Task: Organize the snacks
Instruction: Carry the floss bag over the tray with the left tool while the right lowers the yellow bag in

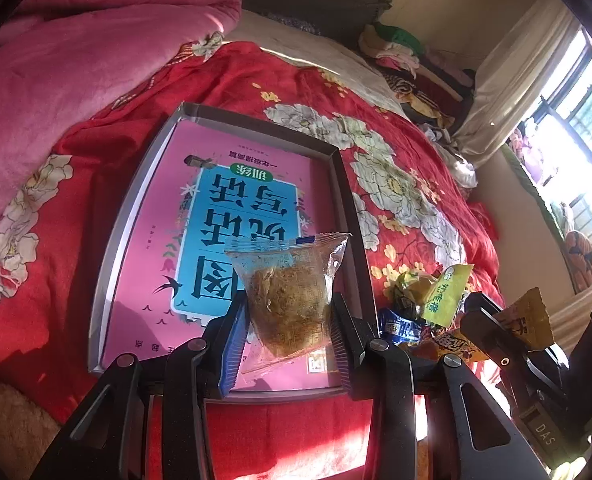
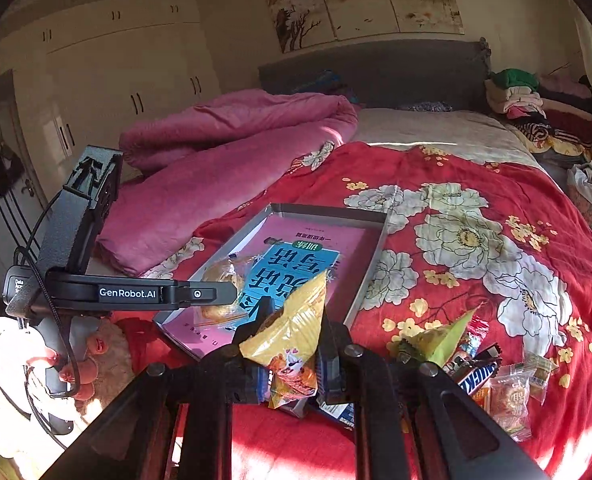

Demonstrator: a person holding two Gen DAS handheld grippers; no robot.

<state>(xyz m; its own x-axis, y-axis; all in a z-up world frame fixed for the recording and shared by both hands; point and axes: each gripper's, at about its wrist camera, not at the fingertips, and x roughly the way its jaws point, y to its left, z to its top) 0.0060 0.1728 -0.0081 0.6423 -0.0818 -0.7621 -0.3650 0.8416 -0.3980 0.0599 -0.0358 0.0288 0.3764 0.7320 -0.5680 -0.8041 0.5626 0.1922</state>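
While sunlight cuts across the red floral bedspread (image 2: pixel 476 184), the left claw (image 1: pixel 289 320) is clamped on a clear-wrapped pastry (image 1: pixel 287 292), holding it up over the near end of the shallow grey tray (image 1: pixel 135 204) that lies on the bed. Inside that tray lies a pink book (image 1: pixel 223 184) with a big blue title panel, and nothing else sits on it that I can see, so the landing spot under the pastry is open. Over on the right, the right claw (image 2: pixel 291 364) is clenched tight on a yellow snack packet (image 2: pixel 296 332), lifted above the bed just short of the tray's near corner. Between the two claws and off to the right sits the jumble of snacks on the bedspread: a green packet (image 2: pixel 444 340), a Snickers bar (image 2: pixel 478 376), a clear-wrapped cake (image 2: pixel 510 404) and a few smaller wrappers, all crowded together beside the tray's right wall. That raised tray wall stands between the pile and the book. A pink quilt (image 2: pixel 223 152) is heaped at the far left, well apart from the tray, and folded clothes (image 2: pixel 520 96) are stacked by the headboard at the far right.
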